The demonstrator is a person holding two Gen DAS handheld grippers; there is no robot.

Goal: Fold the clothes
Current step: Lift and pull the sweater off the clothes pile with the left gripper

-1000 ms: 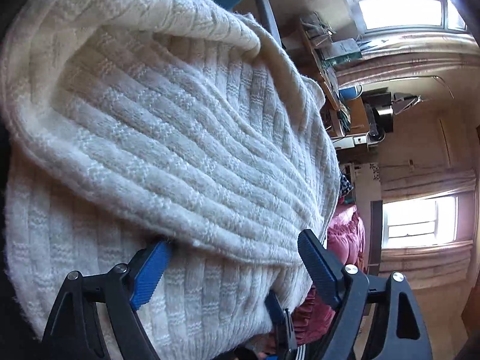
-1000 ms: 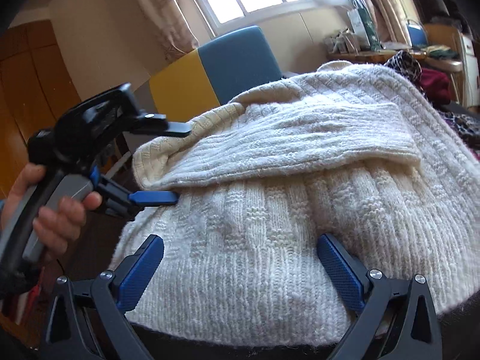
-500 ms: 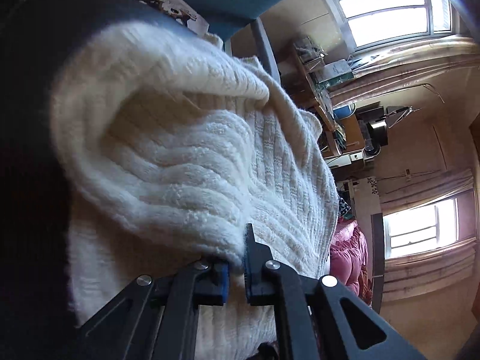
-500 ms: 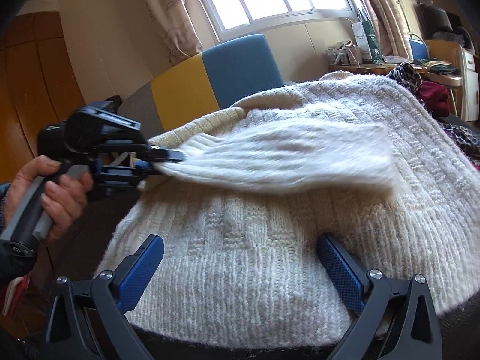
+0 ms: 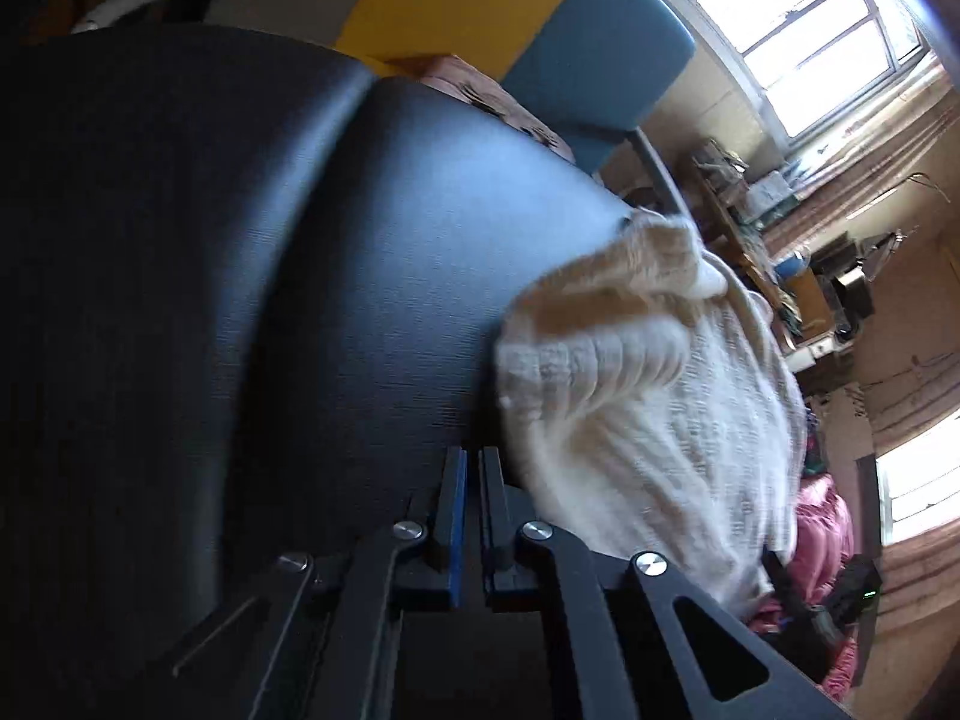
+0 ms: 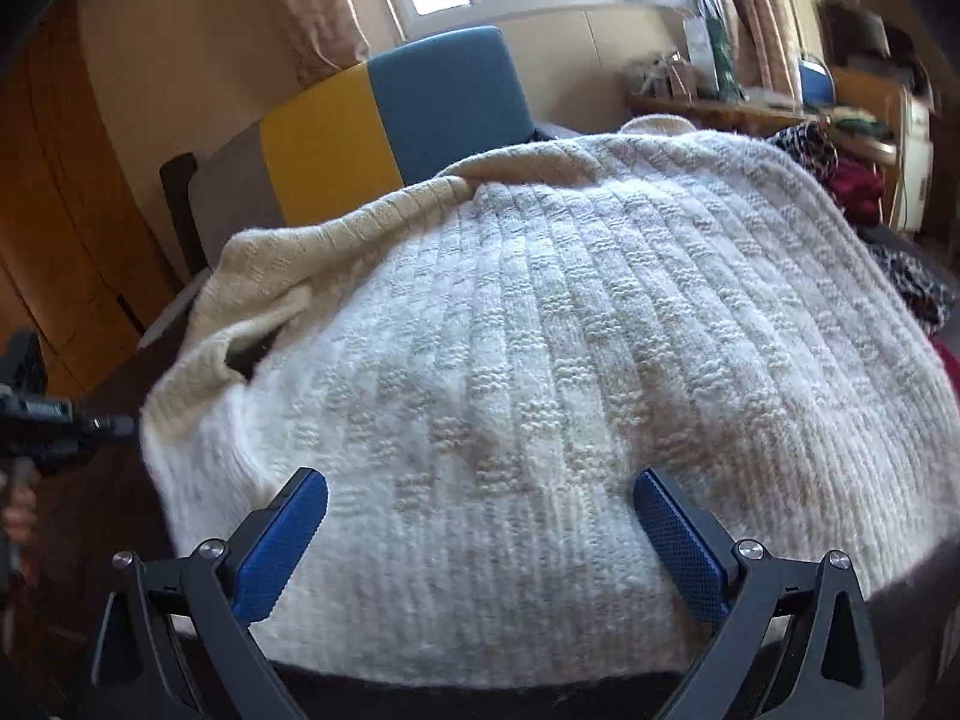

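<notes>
Jaws: left gripper (image 5: 471, 465) closed, nothing visibly between its 2 fingers, beside the cream sweater (image 6: 540, 360); right gripper (image 6: 480, 531) spread wide above the sweater's hem.

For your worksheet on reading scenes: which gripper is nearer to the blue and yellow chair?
Left. The left gripper is beside the sweater, toward the chair; the right gripper sits at the sweater's near hem.

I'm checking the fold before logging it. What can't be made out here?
- Left wrist view: whether the shut left claw pinches the sweater; motion blur smears the cloth edge.
- Right wrist view: left claw's tip, small and dark at the edge.
- Right wrist view: the sweater's right side, cut off by the picture's edge.
</notes>
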